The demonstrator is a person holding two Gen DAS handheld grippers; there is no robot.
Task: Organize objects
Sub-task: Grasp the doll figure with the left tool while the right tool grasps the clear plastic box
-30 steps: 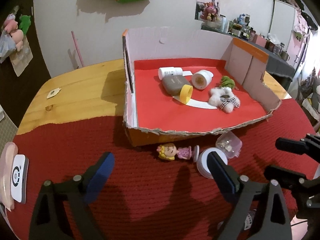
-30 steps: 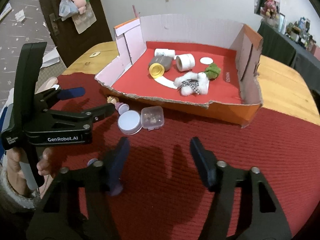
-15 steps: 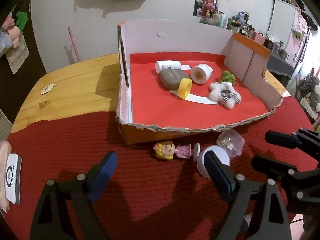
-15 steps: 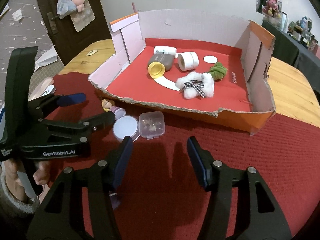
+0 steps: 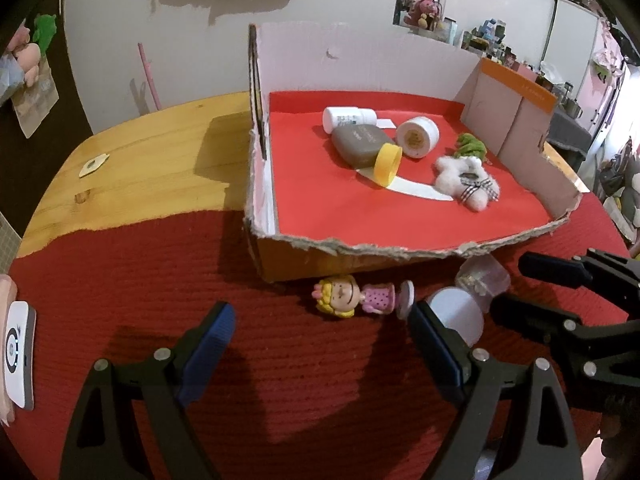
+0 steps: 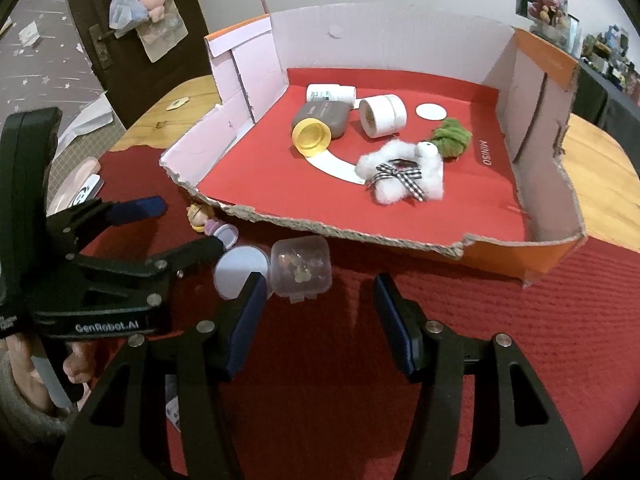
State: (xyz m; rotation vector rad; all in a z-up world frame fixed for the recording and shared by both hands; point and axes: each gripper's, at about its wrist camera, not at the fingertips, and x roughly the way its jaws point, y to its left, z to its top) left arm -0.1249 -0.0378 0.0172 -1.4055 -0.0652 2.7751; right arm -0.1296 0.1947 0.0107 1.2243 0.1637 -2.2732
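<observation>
A small doll [image 5: 352,300] with yellow hair lies on the red cloth against the front of the cardboard box [image 5: 360,246], just beyond my open left gripper [image 5: 320,328]. To its right are a round white lid [image 5: 456,316] and a small clear case [image 5: 482,278]. The right wrist view shows the clear case [image 6: 300,268] and the lid [image 6: 240,272] just ahead of the left finger of my open right gripper [image 6: 320,304], with nothing between its pads. The doll [image 6: 200,216] lies by the left gripper [image 6: 180,226].
The box [image 6: 320,232] has a red floor with a grey bottle [image 6: 320,120] with a yellow cap, a white bottle, a white jar [image 6: 382,114], a green item and a white plush [image 6: 404,176]. A white device [image 5: 18,352] lies at the cloth's left edge. Bare wooden table [image 5: 140,168] lies beyond.
My right gripper has come forward and down toward the clear case and lid, its jaws a little narrower. The left gripper has hardly moved and stays wide.
</observation>
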